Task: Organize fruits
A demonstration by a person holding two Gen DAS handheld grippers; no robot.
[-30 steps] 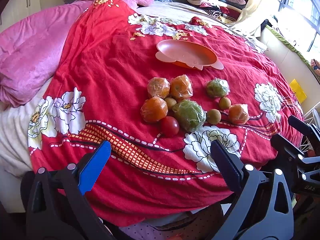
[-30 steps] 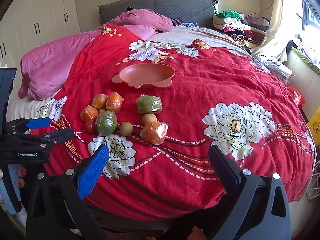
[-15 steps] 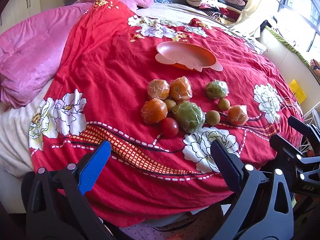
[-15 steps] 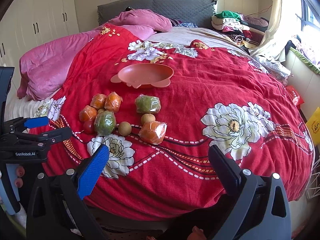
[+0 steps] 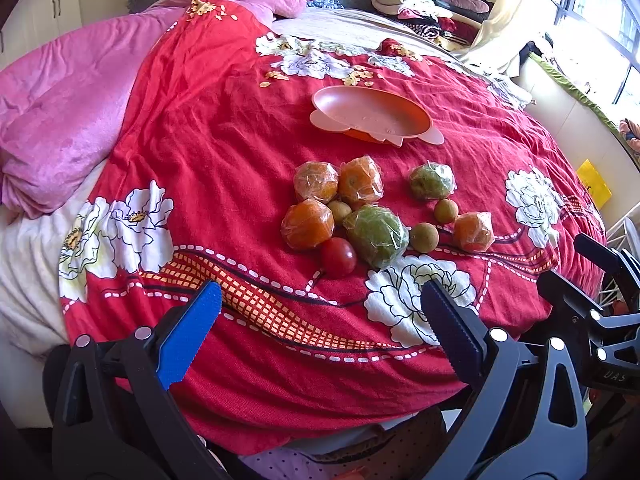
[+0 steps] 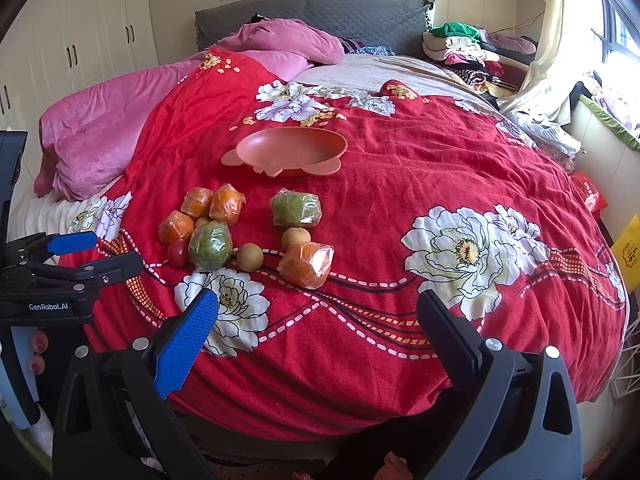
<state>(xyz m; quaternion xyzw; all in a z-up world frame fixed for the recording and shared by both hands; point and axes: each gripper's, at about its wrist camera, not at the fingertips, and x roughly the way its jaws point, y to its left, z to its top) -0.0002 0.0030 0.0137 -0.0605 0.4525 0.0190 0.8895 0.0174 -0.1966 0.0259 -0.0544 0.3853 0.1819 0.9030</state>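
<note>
The left gripper (image 5: 320, 328) is held low at the near edge of the bed, its jaws spread wide with nothing between them and nothing touched. The right gripper (image 6: 318, 336) is held likewise, jaws wide apart and empty, above the near edge of the red floral bedspread (image 6: 400, 184). The left gripper's fingers are also seen at the left margin of the right wrist view, parted.

The fruits are gathered on the bedspread, ahead of both grippers and well apart from them. A tight cluster is formed by three plastic-wrapped oranges (image 5: 316, 182), a large wrapped green fruit (image 5: 378, 236), a red tomato (image 5: 338, 257) and a small brown longan-like fruit (image 5: 339, 211) tucked among them. To the right of the cluster, a second wrapped green fruit (image 5: 432, 181), two more small brown fruits (image 5: 424, 237) and a fourth wrapped orange (image 5: 473, 232) are laid slightly apart. The tomato is seen touching the large green fruit.

Beyond the fruits, an empty salmon-pink dish (image 5: 372, 118) with scalloped tabs is set on the bedspread. A pink quilt (image 5: 68, 120) is bunched along the left side of the bed, and folded clothes (image 6: 472, 52) are piled at the far right.
</note>
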